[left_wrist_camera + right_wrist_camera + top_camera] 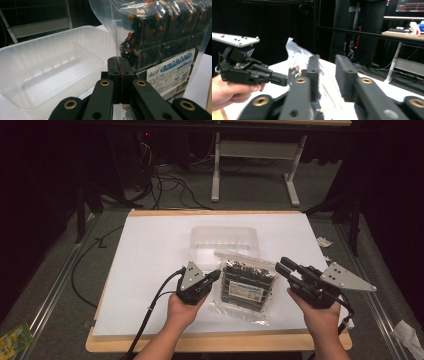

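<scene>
Here the left hand-held gripper [214,276] pinches the snack bag [248,282] at its 9 o'clock edge, tilting it off the bench [150,250]; the right hand-held gripper [284,266] waits spread at 3 o'clock, likely to steady it.

Glossy clear plastic bag [246,285], translucent tray [223,241]

Wooden-edged table [150,213], top covered by a white sheet [145,270] that leaves a strip of wood bare along the near and far edges. Lying on the sheet: a clear plastic tray [200,236], open side up, toward the far middle; a clear bag of dark snack packs [247,282] just in front of it, bearing a blue-and-white label.
</scene>
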The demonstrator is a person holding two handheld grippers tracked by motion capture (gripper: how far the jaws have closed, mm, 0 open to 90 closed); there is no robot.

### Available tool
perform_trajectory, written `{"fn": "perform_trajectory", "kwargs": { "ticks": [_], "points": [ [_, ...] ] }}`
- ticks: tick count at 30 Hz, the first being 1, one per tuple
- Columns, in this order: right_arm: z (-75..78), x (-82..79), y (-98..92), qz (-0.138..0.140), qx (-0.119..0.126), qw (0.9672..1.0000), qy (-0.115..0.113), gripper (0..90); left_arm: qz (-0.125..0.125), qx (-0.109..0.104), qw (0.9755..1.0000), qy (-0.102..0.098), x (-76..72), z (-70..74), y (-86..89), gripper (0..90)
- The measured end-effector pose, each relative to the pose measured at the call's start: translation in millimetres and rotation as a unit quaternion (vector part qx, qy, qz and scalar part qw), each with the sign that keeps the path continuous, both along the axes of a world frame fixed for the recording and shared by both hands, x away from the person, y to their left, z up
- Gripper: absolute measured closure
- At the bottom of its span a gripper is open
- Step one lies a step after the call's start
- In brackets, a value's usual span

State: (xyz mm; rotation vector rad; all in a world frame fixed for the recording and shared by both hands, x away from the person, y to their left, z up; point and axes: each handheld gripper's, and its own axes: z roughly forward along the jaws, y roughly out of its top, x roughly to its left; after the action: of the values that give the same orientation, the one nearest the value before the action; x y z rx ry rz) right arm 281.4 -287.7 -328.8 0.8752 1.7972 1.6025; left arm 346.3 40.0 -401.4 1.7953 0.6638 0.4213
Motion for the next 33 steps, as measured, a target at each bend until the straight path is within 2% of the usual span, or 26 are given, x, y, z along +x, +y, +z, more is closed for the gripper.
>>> {"fn": "perform_trajectory", "kwargs": {
  "ticks": [5, 8, 9, 12, 14, 19, 24, 33],
  "points": [
    [0.9, -2.3, -9.0, -0.002, 0.017, 0.9998, 0.009, 46.2, 0.001, -0.001, 1.0000, 0.000, 0.6, -0.5, -0.3, 90.0],
    [-3.5, -2.8, -11.6, 0.000, 0.014, 0.9997, 0.022, 38.2, 0.001, 0.000, 1.0000, 0.000, 1.1, -0.7, -0.1, 90.0],
    [-5.4, -2.6, -12.8, 0.001, 0.013, 0.9996, 0.026, 37.4, 0.001, 0.000, 1.0000, 0.000, 1.2, -0.7, -0.1, 90.0],
    [-16.0, 0.1, -18.9, 0.006, 0.033, 0.9982, 0.050, 34.8, 0.002, 0.000, 1.0000, 0.000, 1.0, -0.6, -0.1, 90.0],
    [-22.3, 2.5, -20.4, 0.009, 0.035, 0.9973, 0.063, 34.3, 0.002, 0.000, 1.0000, 0.000, 0.7, -0.5, -0.1, 90.0],
    [-37.0, 7.8, -16.1, 0.026, 0.031, 0.9951, 0.090, 34.0, 0.001, 0.001, 1.0000, 0.001, 0.1, 0.1, 0.4, 90.0],
    [-51.9, 14.8, -3.1, 0.047, 0.018, 0.9921, 0.115, 34.6, 0.002, 0.002, 1.0000, -0.001, -1.6, 0.4, 0.7, 89.7],
    [-71.3, 25.7, 15.8, 0.078, 0.002, 0.9866, 0.143, 38.7, 0.002, 0.003, 1.0000, -0.002, -3.6, 1.0, 1.2, 89.4]
  ]
}}
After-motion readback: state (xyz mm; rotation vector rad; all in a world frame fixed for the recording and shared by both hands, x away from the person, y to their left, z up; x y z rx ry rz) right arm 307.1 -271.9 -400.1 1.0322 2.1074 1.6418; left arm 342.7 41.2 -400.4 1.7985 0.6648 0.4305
